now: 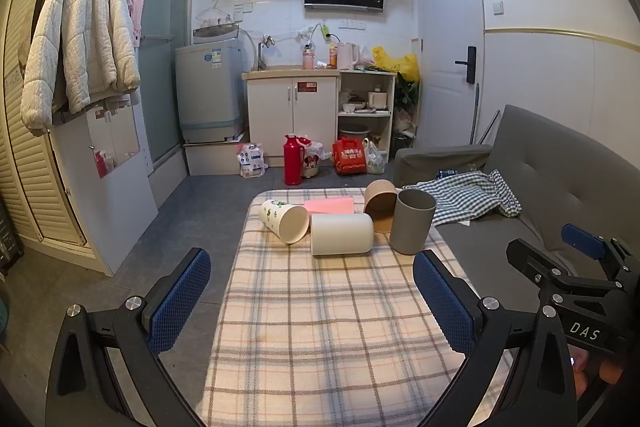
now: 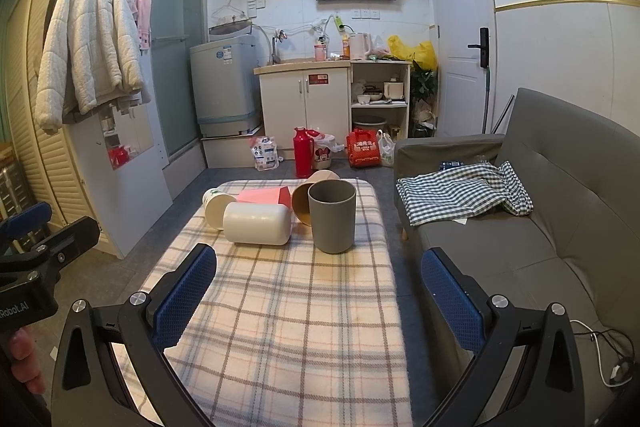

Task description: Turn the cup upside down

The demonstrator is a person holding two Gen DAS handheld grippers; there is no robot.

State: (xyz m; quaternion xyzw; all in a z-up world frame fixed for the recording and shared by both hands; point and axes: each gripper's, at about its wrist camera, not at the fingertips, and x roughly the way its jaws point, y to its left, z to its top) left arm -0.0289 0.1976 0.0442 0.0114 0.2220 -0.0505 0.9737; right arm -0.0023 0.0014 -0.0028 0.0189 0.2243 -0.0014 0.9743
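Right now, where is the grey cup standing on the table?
The grey cup stands upright at the far right of the plaid table, just right of the lying white cup and in front of the tipped brown cup.

Table (image 1: 320, 327) fills my lower centre of frame. On it, toward its far end, left to right: patterned cup (image 1: 285, 221) lying on its side; plain cup (image 1: 341, 233) lying on its side, touching it; upright cup (image 1: 412, 221). Behind those: folded paper (image 1: 329, 205), then a tipped cup (image 1: 380, 195). Sofa (image 1: 560, 187) at frame right; checked cloth (image 1: 468, 193) on its seat.
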